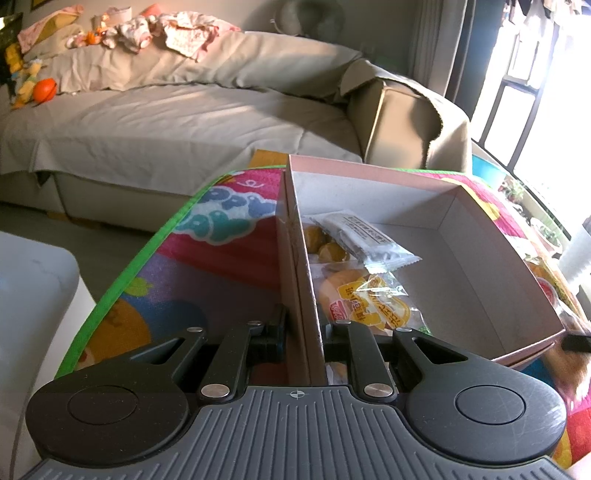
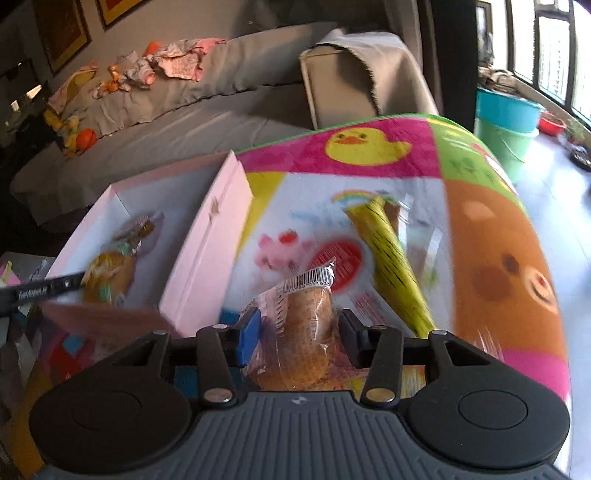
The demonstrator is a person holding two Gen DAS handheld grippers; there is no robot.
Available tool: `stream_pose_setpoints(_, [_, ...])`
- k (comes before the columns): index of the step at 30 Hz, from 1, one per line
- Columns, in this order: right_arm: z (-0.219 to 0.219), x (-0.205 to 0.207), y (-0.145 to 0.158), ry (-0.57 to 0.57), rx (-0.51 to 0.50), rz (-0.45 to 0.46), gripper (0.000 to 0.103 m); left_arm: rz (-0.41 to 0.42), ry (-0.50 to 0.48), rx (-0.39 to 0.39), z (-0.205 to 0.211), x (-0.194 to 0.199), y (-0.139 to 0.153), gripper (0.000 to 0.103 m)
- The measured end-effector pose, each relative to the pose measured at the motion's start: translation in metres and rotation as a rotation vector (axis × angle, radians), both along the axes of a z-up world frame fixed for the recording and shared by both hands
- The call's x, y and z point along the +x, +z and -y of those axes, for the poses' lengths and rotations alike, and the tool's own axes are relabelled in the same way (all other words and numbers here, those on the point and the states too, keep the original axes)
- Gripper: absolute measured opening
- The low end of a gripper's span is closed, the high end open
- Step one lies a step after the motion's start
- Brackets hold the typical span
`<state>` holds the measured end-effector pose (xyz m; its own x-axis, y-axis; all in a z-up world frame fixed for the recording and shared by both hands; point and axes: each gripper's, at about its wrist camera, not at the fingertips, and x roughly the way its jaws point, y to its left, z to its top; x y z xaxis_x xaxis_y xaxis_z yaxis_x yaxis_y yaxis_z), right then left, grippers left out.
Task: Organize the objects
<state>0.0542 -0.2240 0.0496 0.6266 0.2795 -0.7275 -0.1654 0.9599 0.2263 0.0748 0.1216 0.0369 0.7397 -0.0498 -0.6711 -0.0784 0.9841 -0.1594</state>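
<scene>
1. Pink box (image 1: pixel 369 177) wall is pinched between the nearly closed jaws of the left gripper (image 1: pixel 301 332), steadying it on the mat (image 2: pixel 498 258).
2. Wrapped bun (image 2: pixel 303 332) is gripped by the right gripper (image 2: pixel 299 332), jaws partly closed, just beside the box.
3. Step judged: carrying; next, placement inside beside the stored snacks (image 1: pixel 362 295).

Daylight floods in from the blown-out window (image 1: pixel 546 74) at right; the sofa (image 1: pixel 177 122) lies dim. Right-wrist view motion-blurred; fisheye edges curve.

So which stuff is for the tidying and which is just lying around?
For the tidying: pink box, held by left gripper; wrapped bun between right gripper fingers; yellow packet; snacks in box.
Lying around: sofa clothes, orange ball, buckets.
</scene>
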Motion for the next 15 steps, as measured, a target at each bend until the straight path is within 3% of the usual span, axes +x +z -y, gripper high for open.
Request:
stream_pose_setpoints(5, [0.003, -0.03, -0.002, 0.033, 0.077, -0.063, 0.049, -0.002, 0.001, 0.001, 0.0, 0.001, 0.0, 0.016])
stream_pose_setpoints(10, [0.007, -0.04, 0.01, -0.02, 0.042, -0.009, 0.058, -0.002, 0.0, 0.002, 0.0, 0.001, 0.0, 0.016])
stream_pose_setpoints(12, [0.015, -0.037, 0.013, -0.095, 0.003, 0.022, 0.061, -0.002, 0.001, 0.001, 0.0, 0.001, 0.0, 0.016])
stream_pose_setpoints(15, [0.018, -0.03, 0.006, -0.159, -0.142, 0.023, 0.07, -0.002, 0.0, 0.001, 0.0, 0.001, 0.0, 0.016])
